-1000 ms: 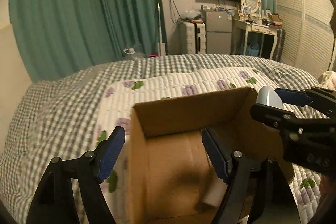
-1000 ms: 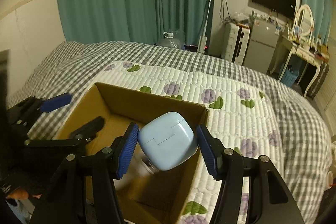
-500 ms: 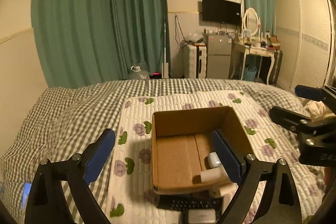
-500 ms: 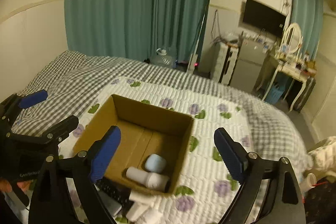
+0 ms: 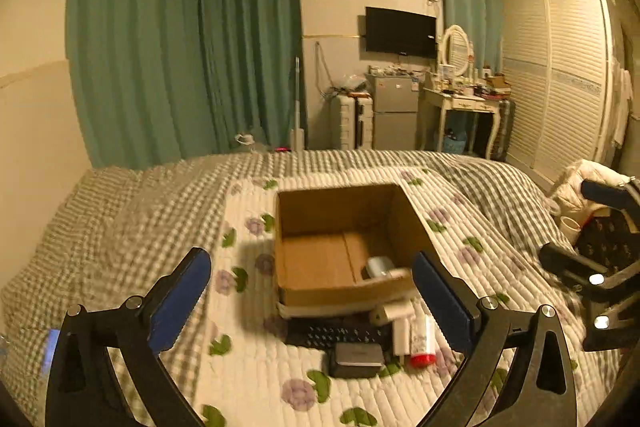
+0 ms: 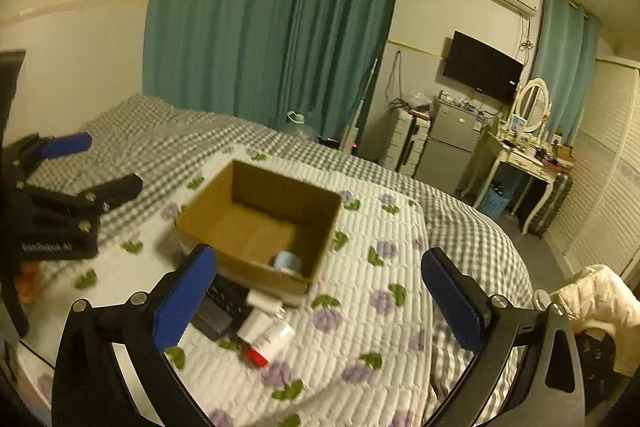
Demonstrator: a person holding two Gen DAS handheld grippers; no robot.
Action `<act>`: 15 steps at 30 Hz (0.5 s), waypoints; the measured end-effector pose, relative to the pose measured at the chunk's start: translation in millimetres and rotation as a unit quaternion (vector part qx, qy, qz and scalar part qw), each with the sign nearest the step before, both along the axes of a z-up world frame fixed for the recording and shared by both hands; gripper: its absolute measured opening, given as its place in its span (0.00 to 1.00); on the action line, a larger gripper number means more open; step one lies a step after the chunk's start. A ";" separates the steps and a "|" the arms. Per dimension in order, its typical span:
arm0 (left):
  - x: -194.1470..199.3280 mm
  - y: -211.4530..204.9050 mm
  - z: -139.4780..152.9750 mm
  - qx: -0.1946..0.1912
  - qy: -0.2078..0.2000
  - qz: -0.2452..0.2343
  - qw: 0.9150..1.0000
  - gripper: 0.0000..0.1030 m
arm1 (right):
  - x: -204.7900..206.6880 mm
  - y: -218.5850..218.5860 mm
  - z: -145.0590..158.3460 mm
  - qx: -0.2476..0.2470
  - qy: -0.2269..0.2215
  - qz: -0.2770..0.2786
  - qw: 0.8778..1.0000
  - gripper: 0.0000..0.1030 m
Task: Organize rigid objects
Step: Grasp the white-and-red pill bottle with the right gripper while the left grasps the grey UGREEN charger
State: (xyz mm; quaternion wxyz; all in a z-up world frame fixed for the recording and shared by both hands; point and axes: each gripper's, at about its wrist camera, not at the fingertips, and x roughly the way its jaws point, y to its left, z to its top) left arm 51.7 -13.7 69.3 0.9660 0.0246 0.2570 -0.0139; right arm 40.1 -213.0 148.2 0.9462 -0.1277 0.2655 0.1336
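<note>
Your left gripper (image 5: 310, 301) hangs above the bed with its blue-padded fingers (image 5: 180, 297) spread wide and nothing between them. Your right gripper (image 6: 320, 295) is likewise spread wide and carries nothing.

The open-topped corrugated cardboard box (image 5: 340, 211) sits on the white quilted mat (image 5: 260, 379) printed with purple flowers and green leaves; the mat lies over a grey-and-white checked bedspread (image 5: 140, 203). Inside the box, in the near right corner, rests the rounded pale-blue case (image 6: 289, 261), smooth and hard-shelled, beside a white cylindrical item (image 5: 394, 273) that the near wall partly hides.

Just in front of the box, on the mat, you have a loose cluster: a flat black remote control (image 5: 336, 335) with rows of small buttons, a dark rectangular block (image 5: 357, 359) with rounded edges, a white boxy plug-like piece (image 5: 394, 313), and a white tube with a red cap (image 6: 266, 345) lying on its side. The pieces touch or overlap; motion blur conceals finer detail.
</note>
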 end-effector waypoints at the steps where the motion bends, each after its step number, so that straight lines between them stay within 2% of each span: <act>1: -0.6 -0.9 -8.5 -0.003 0.007 -0.002 1.000 1.00 | -0.7 -0.8 -6.3 -0.004 0.004 -0.003 1.000 1.00; 6: 11.8 -2.9 -59.2 -0.018 0.051 0.005 0.999 1.00 | 12.8 0.5 -59.0 0.005 0.066 -0.001 0.998 1.00; 12: 34.0 1.0 -123.4 -0.009 0.121 0.028 0.992 1.00 | 53.0 10.9 -143.7 0.001 0.169 -0.008 0.986 0.99; 14: 39.9 1.3 -140.5 -0.006 0.146 0.033 0.989 1.00 | 65.2 16.1 -168.2 -0.010 0.201 -0.009 0.979 0.93; 15: 41.8 1.7 -147.1 -0.007 0.154 0.035 0.987 1.00 | 72.0 19.0 -181.7 -0.015 0.224 -0.011 0.974 0.85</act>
